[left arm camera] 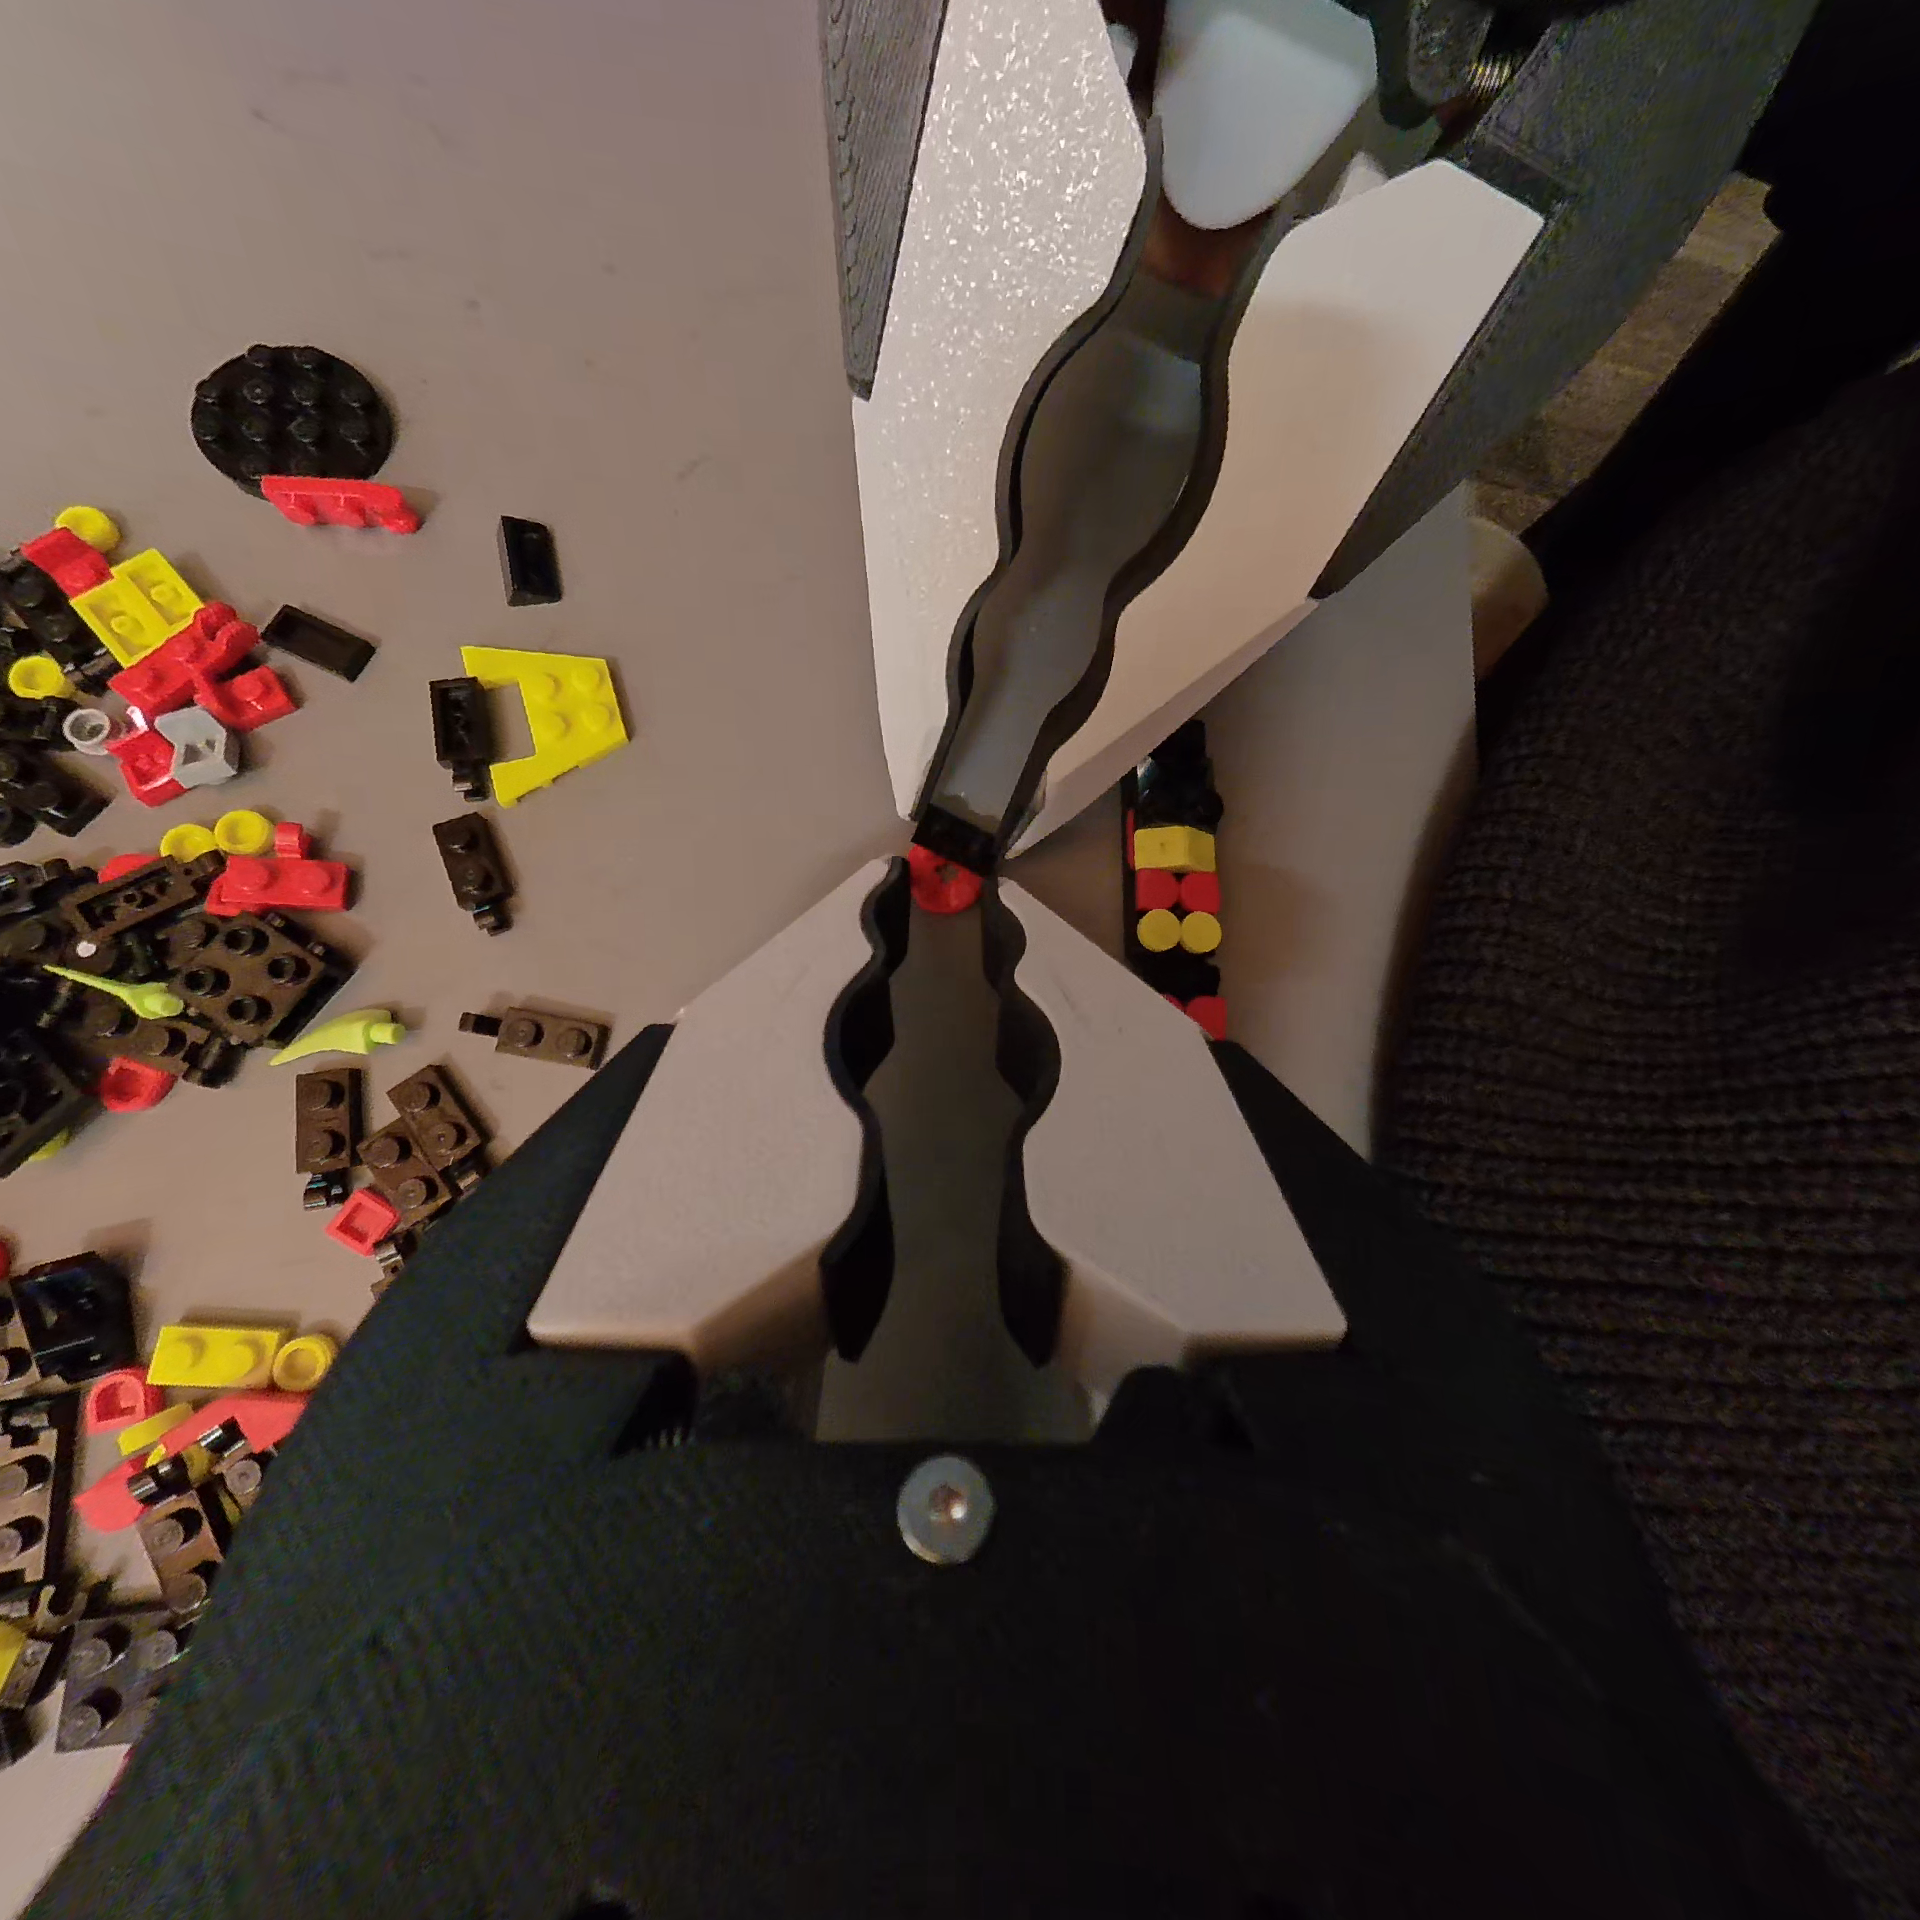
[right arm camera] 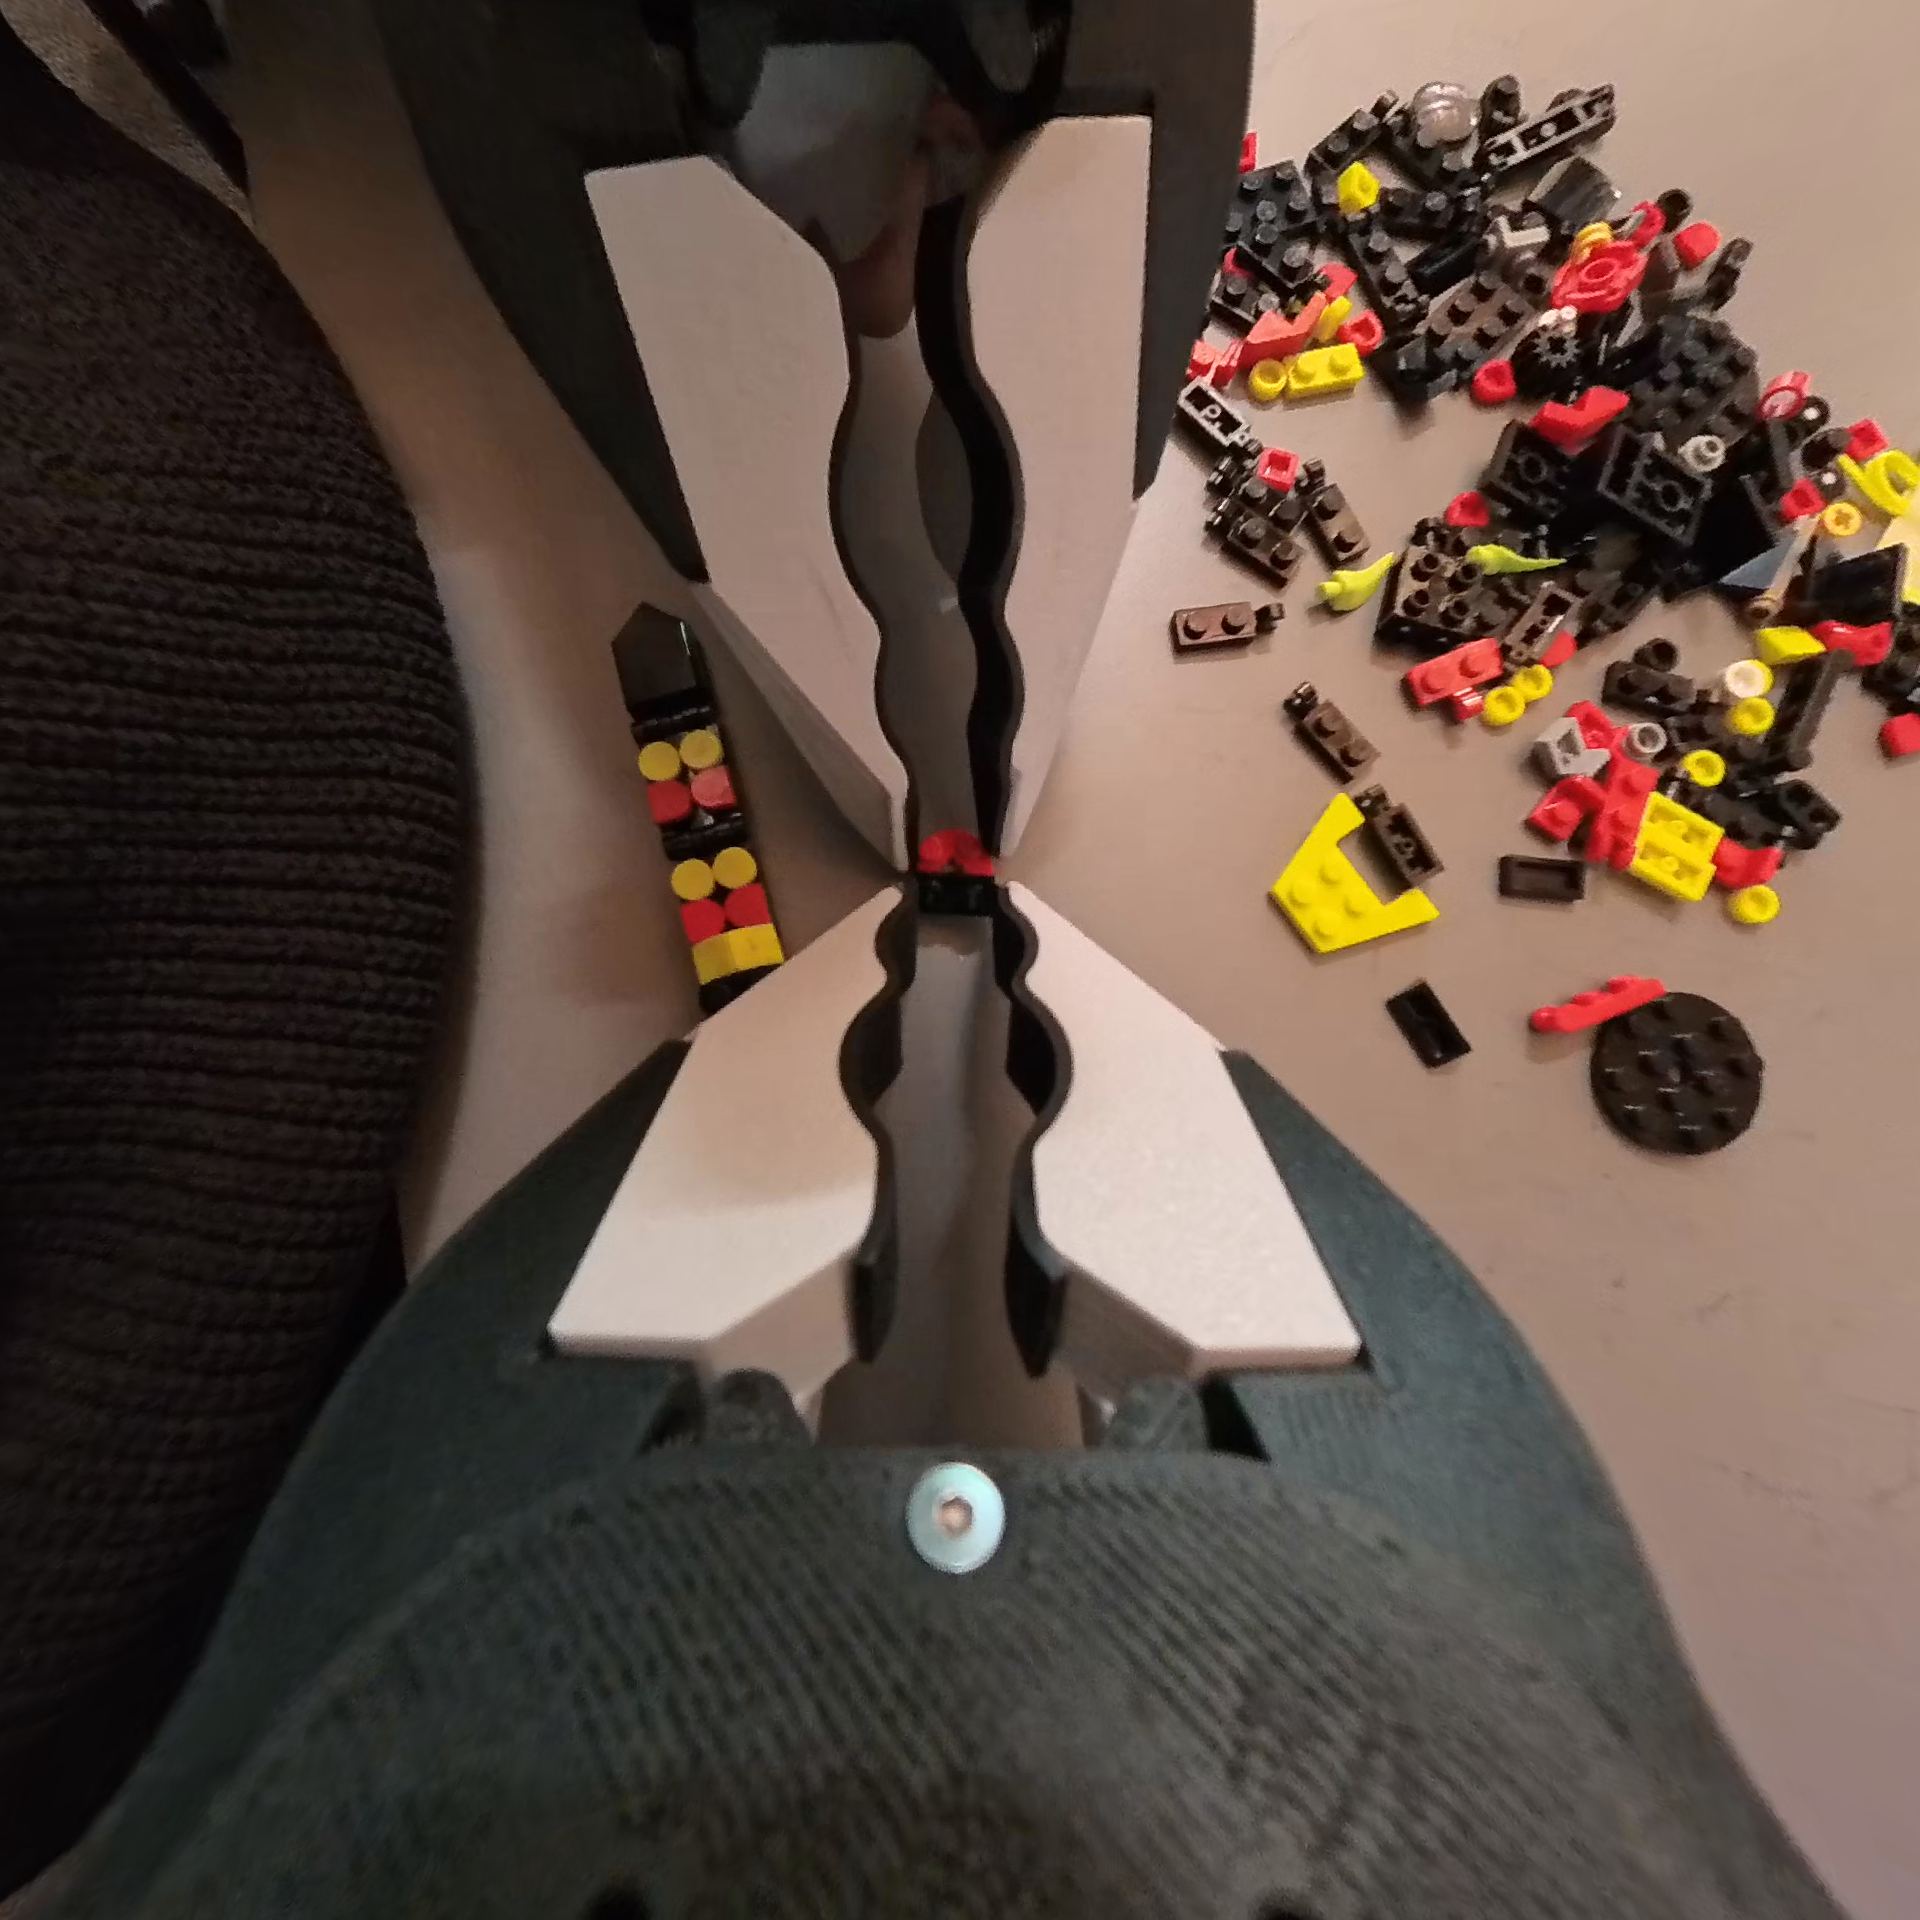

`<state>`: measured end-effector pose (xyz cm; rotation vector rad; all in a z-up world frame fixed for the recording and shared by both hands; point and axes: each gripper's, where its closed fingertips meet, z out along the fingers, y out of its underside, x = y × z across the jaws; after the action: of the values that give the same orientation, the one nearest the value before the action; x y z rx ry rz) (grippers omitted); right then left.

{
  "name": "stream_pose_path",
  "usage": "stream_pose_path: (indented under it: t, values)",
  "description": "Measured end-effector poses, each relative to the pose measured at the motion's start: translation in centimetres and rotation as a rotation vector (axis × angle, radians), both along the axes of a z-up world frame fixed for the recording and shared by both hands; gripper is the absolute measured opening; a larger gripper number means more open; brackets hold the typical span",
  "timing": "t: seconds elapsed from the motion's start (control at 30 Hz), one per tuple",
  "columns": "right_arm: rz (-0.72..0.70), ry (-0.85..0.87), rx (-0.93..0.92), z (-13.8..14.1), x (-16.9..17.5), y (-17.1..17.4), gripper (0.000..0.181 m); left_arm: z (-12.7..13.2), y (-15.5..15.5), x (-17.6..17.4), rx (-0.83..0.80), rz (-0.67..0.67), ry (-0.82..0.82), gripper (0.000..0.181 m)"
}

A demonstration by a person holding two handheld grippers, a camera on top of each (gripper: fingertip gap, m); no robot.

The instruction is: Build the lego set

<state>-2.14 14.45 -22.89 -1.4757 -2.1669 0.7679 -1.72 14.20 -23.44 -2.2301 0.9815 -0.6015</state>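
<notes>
My left gripper (left arm camera: 943, 885) is shut on a small red round piece (left arm camera: 940, 891). My right gripper (right arm camera: 954, 900) is shut on a small black piece (right arm camera: 954, 896). The two grippers meet tip to tip above the table, and the red piece (right arm camera: 951, 850) touches the black piece (left arm camera: 958, 829). A partly built strip of black, red and yellow pieces (left arm camera: 1174, 904) lies on the table beside the fingertips; it also shows in the right wrist view (right arm camera: 707, 821). The grippers partly hide it.
A pile of loose black, red and yellow pieces (left arm camera: 156, 935) covers the grey table (left arm camera: 520, 260), also in the right wrist view (right arm camera: 1610, 468). A black round plate (right arm camera: 1675, 1070) and a yellow wedge plate (right arm camera: 1345, 883) lie apart. Dark knitted fabric (right arm camera: 208, 831) borders the table edge. Both grippers' tips are close together, under 4 cm apart. My right tips are roughly 12 cm from the black round plate (right arm camera: 1675, 1070). My left wrist view (left arm camera: 299, 407) looks at it from another angle.
</notes>
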Motion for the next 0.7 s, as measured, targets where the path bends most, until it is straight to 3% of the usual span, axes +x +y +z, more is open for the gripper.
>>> stream_pose_path:
  t: [0.7]
  values:
    - [-0.044, 0.006, -0.010, 0.09, 0.19, 0.75, 0.015, 0.02, 0.00, 0.00, -0.012, 0.007, -0.014, 0.011]
